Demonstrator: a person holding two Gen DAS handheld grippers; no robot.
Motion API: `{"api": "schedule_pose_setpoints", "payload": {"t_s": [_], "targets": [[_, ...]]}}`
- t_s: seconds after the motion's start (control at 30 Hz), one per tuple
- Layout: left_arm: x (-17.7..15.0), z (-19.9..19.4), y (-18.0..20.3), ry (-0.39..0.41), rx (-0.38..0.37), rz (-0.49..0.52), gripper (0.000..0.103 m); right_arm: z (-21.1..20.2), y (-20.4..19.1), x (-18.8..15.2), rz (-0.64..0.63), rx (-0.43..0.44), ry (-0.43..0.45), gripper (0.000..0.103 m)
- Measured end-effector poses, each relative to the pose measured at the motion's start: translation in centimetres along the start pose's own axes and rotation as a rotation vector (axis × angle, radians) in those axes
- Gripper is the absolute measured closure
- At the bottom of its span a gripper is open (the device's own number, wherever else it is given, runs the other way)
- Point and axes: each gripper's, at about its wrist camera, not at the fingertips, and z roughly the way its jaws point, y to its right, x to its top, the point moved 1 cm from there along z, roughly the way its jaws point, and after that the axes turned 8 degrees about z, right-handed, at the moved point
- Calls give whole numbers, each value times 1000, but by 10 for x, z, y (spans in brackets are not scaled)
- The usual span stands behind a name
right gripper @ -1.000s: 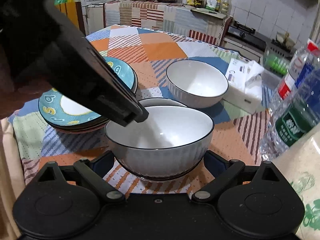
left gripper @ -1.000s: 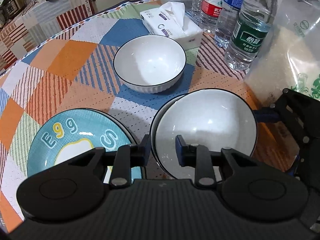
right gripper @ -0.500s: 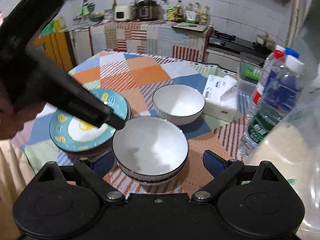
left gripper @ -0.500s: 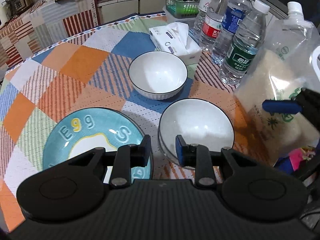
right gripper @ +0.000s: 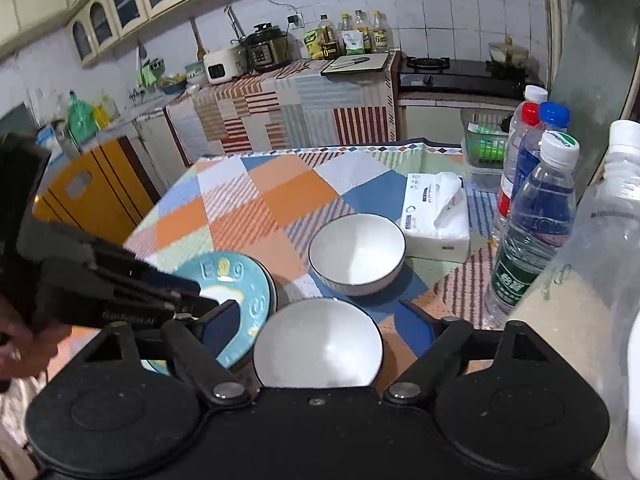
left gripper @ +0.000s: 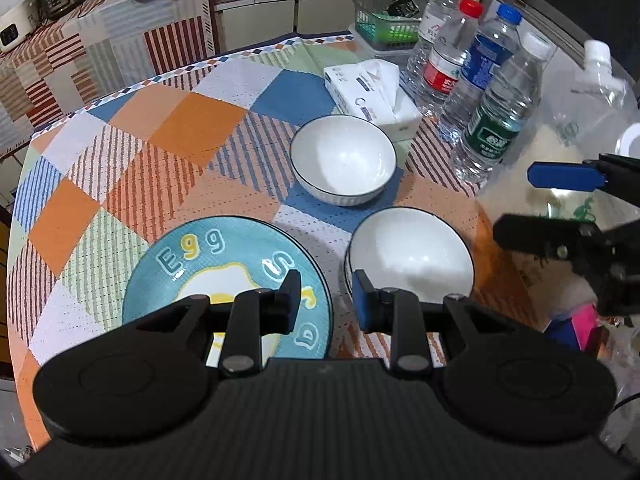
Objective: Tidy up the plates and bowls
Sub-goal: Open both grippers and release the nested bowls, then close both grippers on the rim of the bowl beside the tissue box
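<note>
Worktop [left gripper: 192,128]: round, under a patchwork cloth; it carries everything listed.
Rice bag [left gripper: 560,168]: clear pouch with a white cap, at my right edge.
Plates [left gripper: 224,264]: blue stack, "Eggs" on top, nearest me on the left.
Stacked bowls [left gripper: 412,256]: two white, nested, just right of the plates, touching nothing.
Single bowl [left gripper: 344,160]: white, dark rim, behind the stack, near the tissue pack.
Bottles [left gripper: 496,120]: four, clustered right of the tissue pack.
Tissue pack [left gripper: 372,94]: white, behind the single bowl.
My right gripper [right gripper: 320,332]: raised over the stacked bowls, jaws wide, just been closing, gripping nothing.
My left gripper [left gripper: 326,296]: narrow gap, empty, above plates and bowls.
</note>
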Motion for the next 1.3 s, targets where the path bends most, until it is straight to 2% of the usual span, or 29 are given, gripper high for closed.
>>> {"api": "schedule_pose_setpoints", "payload": {"t_s": [0.17, 0.3, 0.4, 0.6, 0.67, 0.77, 0.87, 1.0, 1.07, 1.3], "targets": [[1, 5, -18, 21, 4, -55, 75, 11, -2, 7, 55, 28, 29, 23], [6, 17, -31, 58, 49, -84, 74, 34, 4, 15, 152, 43, 8, 29], [13, 31, -38, 68, 74, -91, 73, 52, 7, 23, 220, -7, -40, 32], [31, 58, -47, 78, 52, -94, 70, 94, 17, 39, 270, -91, -88, 32], [36, 67, -49, 77, 45, -102, 62, 109, 26, 41, 288, -116, -94, 33], [39, 79, -53, 93, 25, -146, 60, 131, 40, 40, 315, -146, -94, 35], [43, 91, -52, 89, 36, -164, 60, 149, 52, 38, 324, -168, -99, 43], [52, 110, -50, 59, 15, -140, 60, 167, 62, 37, 332, -185, -106, 55], [57, 117, -48, 69, 52, -144, 60, 173, 65, 35, 336, -170, -121, 63], [71, 139, -39, 67, 74, -128, 62, 183, 73, 32, 370, -167, -154, 73]]}}
